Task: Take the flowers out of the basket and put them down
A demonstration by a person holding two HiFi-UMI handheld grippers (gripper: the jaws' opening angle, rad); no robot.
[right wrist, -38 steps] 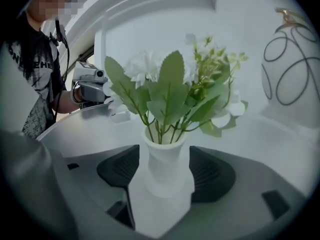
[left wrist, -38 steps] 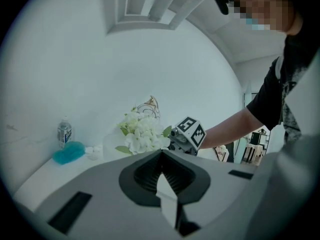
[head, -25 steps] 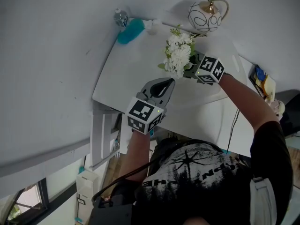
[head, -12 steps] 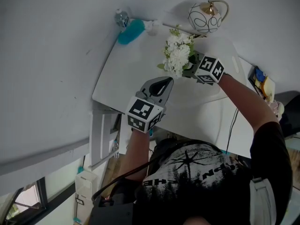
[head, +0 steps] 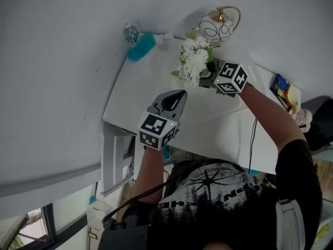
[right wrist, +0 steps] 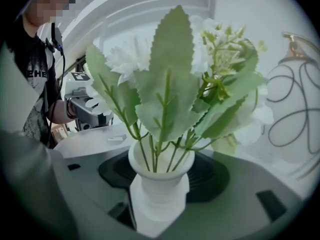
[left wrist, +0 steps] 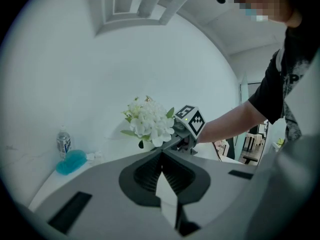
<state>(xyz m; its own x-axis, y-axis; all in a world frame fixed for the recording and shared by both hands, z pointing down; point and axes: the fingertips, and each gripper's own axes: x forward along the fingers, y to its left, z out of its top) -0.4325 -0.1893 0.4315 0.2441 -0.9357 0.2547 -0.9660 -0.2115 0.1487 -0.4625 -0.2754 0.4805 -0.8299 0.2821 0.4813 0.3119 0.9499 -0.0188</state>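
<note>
**Flowers out of the basket, not yet set down**

We judge the first half done. The white flowers [head: 194, 61] stand in a small white vase [right wrist: 158, 183], and that vase sits between the jaws of the right gripper [head: 209, 73]. These jaws stand wide but have just been closing a little, and they press on the vase below its flared lip. The white basket [head: 217, 24], round with dark swirls and a gold handle, is just beside the bouquet and apart from it, so the flowers are no longer inside.

The vase seems to hang above the bench [head: 136, 90]. Its foot is hidden, so we cannot be sure it is clear of the surface.

The left gripper [head: 179, 94] hovers near the front of the bench with its jaws together and nothing between them.

What remains is to lower the vase upright onto bare bench and let go.
</note>
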